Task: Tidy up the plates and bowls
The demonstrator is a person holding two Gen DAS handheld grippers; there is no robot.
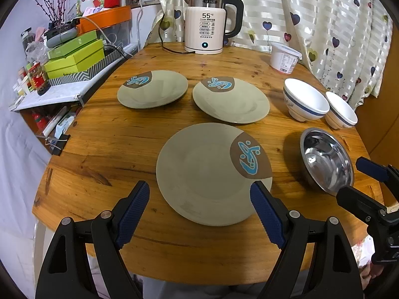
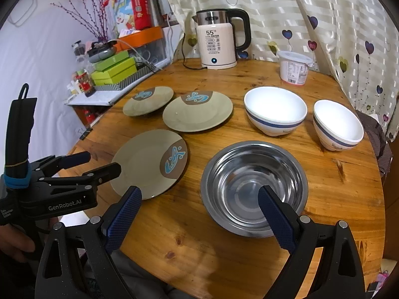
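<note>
- round wooden tabletop (image 1: pixel 104 149) carries everything
- three green plates: near plate (image 1: pixel 199 174) at front, two more (image 1: pixel 152 89) (image 1: pixel 232 102) behind it, all apart
- steel bowl (image 2: pixel 251 186) right of near plate; two white bowls (image 2: pixel 275 109) (image 2: pixel 336 124) behind it
- left tongs (image 1: pixel 199 194) released, over near plate, empty
- right tongs (image 2: pixel 199 199) released, at steel bowl's near rim, empty

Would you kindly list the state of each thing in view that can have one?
Left hand-held gripper: open, empty.
Right hand-held gripper: open, empty.
Near plate: flat on table, empty, unstacked.
Middle plate: flat, empty, unstacked.
Far plate: flat, empty, unstacked.
Steel bowl: upright, empty.
Larger white bowl: upright, empty.
Smaller white bowl: upright, empty.
Kettle: lid shut, display showing 55.
Plastic tub: lid on.
</note>
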